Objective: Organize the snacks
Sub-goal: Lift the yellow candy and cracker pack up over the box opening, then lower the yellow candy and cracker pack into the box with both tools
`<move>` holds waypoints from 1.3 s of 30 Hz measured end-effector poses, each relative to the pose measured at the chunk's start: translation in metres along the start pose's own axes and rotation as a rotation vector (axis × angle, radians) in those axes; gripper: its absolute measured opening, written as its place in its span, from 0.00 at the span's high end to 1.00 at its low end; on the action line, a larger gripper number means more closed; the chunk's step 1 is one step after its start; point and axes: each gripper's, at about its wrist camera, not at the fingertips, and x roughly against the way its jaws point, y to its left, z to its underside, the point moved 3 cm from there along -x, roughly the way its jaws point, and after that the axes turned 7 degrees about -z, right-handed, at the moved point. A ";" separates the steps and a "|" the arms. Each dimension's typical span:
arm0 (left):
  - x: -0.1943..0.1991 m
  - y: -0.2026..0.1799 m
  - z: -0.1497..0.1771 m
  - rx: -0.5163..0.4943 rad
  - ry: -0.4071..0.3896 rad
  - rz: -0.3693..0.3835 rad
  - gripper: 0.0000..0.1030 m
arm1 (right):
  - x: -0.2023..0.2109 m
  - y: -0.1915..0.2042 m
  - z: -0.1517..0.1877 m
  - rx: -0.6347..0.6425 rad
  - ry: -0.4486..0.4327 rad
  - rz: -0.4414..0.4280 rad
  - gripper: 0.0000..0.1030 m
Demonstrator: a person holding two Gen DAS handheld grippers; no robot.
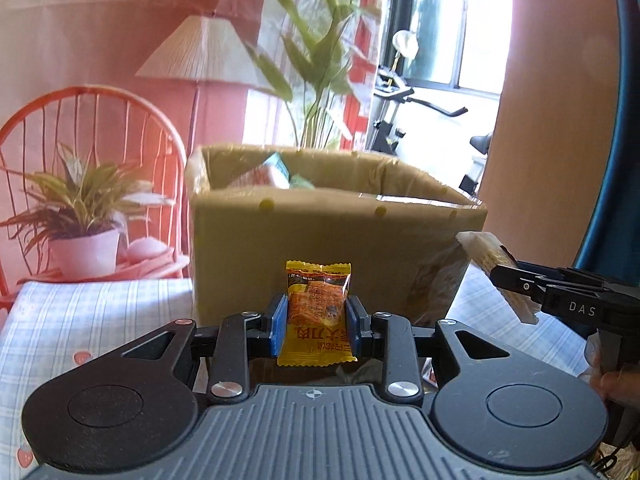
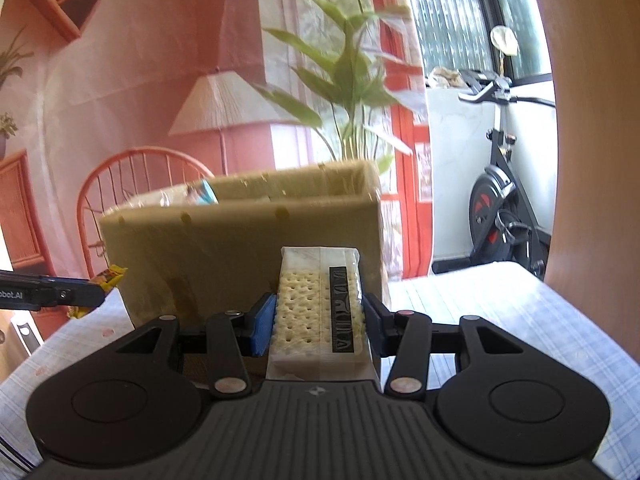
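My left gripper is shut on a yellow and orange snack packet, held upright in front of the cardboard box. My right gripper is shut on a clear pack of pale crackers, also in front of the box. In the left wrist view the right gripper comes in from the right with the cracker pack beside the box's right corner. In the right wrist view the left gripper shows at the left edge with the yellow packet. Snack bags lie inside the box.
The box stands on a table with a pale checked cloth. A potted plant on an orange chair is behind the table at left. A lamp, a tall plant and an exercise bike stand beyond.
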 end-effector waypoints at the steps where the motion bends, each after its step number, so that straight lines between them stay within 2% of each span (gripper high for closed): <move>1: 0.001 0.000 -0.001 0.001 -0.007 0.005 0.69 | 0.001 0.001 -0.004 0.003 -0.007 -0.003 0.52; 20: 0.011 -0.006 -0.034 0.002 -0.085 0.060 0.69 | 0.000 0.014 -0.043 0.057 -0.055 -0.040 0.52; 39: -0.004 -0.003 -0.064 0.023 -0.107 0.088 0.69 | -0.027 0.012 -0.068 0.084 -0.048 -0.076 0.52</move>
